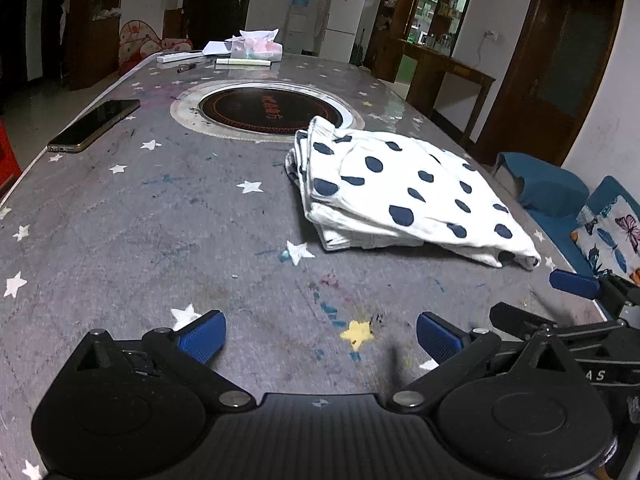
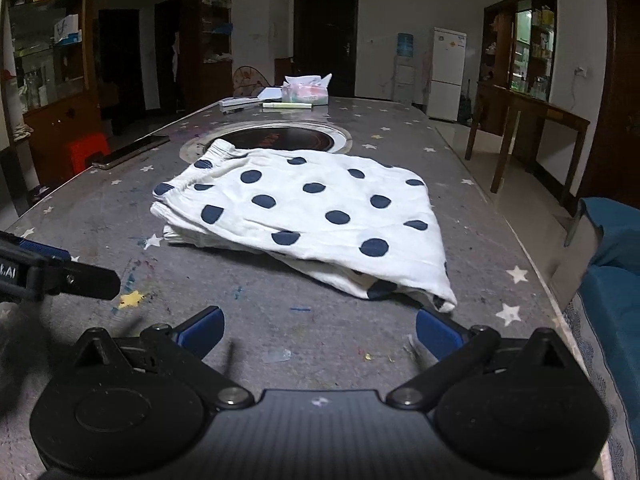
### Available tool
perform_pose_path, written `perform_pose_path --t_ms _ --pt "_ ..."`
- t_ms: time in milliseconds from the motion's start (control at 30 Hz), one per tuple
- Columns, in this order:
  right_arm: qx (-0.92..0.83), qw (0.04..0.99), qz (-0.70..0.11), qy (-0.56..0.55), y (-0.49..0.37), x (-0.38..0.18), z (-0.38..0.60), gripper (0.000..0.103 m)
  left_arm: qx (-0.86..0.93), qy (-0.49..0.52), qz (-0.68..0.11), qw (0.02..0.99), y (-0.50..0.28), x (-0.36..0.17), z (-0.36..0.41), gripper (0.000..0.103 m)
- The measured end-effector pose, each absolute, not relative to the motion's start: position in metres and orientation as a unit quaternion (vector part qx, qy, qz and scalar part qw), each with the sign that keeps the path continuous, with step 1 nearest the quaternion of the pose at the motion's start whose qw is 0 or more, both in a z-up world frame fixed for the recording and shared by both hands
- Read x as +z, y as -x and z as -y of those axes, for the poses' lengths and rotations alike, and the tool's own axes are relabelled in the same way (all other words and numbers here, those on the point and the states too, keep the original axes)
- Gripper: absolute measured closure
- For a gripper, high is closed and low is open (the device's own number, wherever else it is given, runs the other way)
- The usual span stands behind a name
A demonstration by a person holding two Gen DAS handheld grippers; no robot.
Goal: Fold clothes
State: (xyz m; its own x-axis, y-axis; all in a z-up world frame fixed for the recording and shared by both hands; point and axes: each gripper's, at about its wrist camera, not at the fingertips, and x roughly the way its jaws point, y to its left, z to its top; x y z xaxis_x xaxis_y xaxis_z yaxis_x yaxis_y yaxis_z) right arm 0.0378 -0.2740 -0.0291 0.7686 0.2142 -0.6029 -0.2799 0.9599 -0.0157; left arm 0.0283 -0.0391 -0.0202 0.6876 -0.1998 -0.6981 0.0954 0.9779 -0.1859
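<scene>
On the table (image 2: pixel 120 220), folded spotted garment (image 2: pixel 312 212)

The garment (image 2: pixel 308 216) is soft white cloth with dark dots, slightly crumpled, lying on a matt grey tablecloth (image 1: pixel 160 216) that looks worn and paint-smeared. The cooktop (image 1: pixel 268 110) is glossy dark glass in a dull metal ring, and the phone (image 1: pixel 94 125) is glossy too. Both grippers (image 1: pixel 320 336) (image 2: pixel 318 330) are matt black plastic with ribbed blue pads (image 1: pixel 202 336).

Star-print table (image 1: pixel 160 220); folded garment (image 1: pixel 404 188); phone (image 1: pixel 94 125).
</scene>
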Motion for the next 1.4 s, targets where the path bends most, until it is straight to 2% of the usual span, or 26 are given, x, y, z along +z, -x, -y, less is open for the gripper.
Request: perform_pose_path --t_ms 1400 --pt "0.080 0.944 -0.320 0.017 -0.062 -0.039 0.302 0.000 -0.093 0.032 -0.394 0.914 -0.035 -0.026 0.068 0.000"
